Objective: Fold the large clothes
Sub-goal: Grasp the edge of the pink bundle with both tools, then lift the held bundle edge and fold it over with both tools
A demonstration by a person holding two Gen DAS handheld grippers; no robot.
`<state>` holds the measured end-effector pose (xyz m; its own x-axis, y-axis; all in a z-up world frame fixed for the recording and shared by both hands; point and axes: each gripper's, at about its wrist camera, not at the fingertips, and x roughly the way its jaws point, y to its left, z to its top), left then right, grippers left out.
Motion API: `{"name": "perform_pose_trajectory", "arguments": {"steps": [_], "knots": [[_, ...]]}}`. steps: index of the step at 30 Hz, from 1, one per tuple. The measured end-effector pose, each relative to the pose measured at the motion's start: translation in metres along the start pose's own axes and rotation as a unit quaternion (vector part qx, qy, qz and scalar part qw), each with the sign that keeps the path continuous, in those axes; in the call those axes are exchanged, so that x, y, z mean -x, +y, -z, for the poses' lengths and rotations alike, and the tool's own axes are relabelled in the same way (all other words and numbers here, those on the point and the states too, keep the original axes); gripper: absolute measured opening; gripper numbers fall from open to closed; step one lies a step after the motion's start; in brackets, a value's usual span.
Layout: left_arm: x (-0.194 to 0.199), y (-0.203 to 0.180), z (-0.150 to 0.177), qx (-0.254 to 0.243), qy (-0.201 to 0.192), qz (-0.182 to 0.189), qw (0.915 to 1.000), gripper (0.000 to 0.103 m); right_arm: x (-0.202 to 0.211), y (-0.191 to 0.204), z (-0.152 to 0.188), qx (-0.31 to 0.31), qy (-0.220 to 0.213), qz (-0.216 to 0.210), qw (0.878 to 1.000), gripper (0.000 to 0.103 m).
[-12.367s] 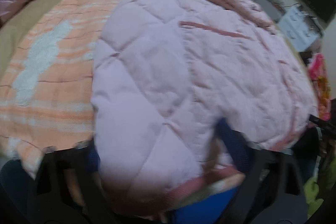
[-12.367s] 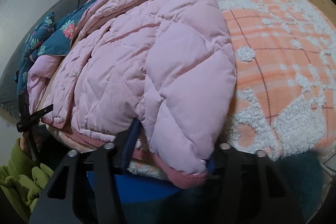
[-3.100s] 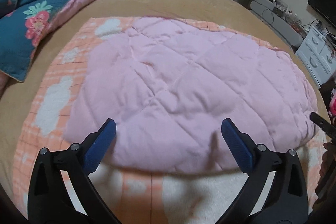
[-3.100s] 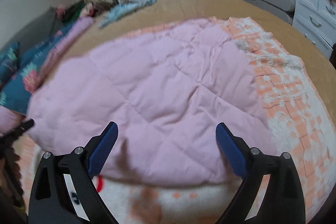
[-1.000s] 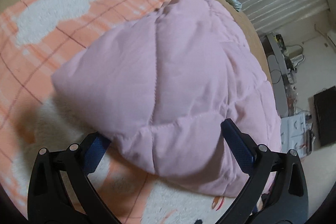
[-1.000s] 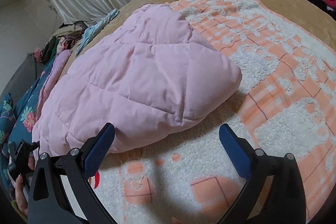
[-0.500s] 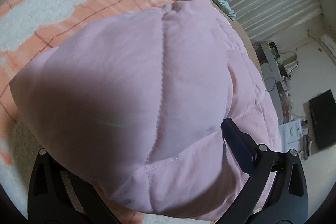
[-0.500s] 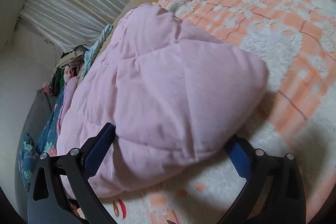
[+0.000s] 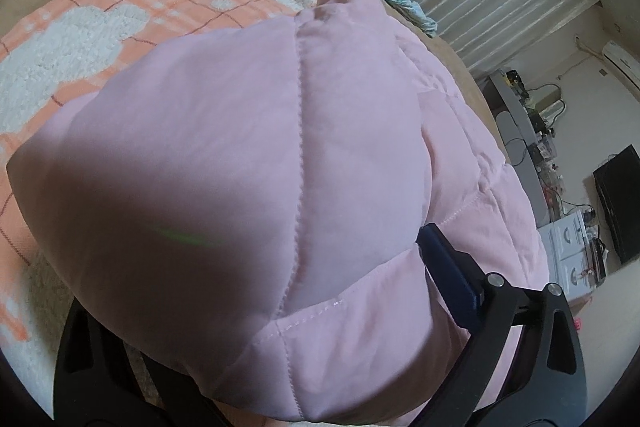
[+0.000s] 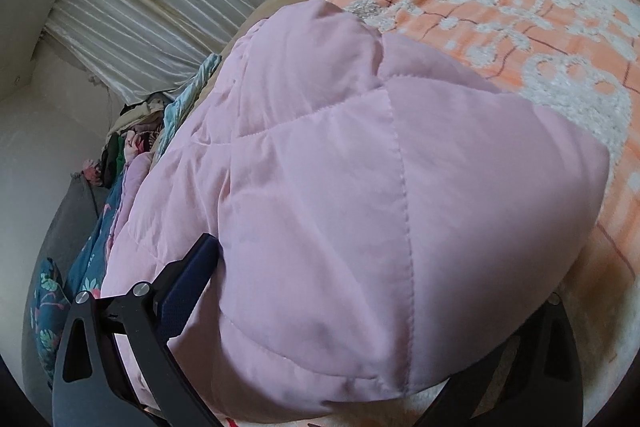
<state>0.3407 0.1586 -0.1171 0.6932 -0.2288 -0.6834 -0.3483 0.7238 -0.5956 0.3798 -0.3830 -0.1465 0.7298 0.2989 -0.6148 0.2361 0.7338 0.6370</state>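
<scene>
Left claw [image 9: 256, 311] and right claw [image 10: 384, 311] spread wide.

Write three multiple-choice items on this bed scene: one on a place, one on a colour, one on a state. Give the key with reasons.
1. The pink quilted jacket lies on:
A. the orange-and-white blanket
B. a wooden floor
C. a chair

2. The pad on the finger of the right hand-held gripper is:
A. red
B. dark blue
C. yellow

3. The left hand-held gripper is:
A. clear of the jacket
B. straddling a jacket corner, fingers spread
C. out of view

Key:
1 A, the blanket shows around the jacket's edges.
2 B, the pad beside the fabric is navy.
3 B, the padded corner fills the gap between its fingers.
</scene>
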Motion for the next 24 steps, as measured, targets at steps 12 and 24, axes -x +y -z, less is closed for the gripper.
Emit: {"name": "perform_pose_trajectory", "arguments": {"steps": [12,24], "knots": [[0.009,-0.025,-0.001,-0.056,-0.034,-0.004,0.9979,0.052,0.005,0.027,0.001,0.091,-0.011,-0.015,0.996,0.048],[0.018,-0.058,-0.001,-0.159,-0.056,-0.041,0.9848,0.032,0.007,0.065,0.005,0.234,-0.014,0.029,0.972,0.031]]}}
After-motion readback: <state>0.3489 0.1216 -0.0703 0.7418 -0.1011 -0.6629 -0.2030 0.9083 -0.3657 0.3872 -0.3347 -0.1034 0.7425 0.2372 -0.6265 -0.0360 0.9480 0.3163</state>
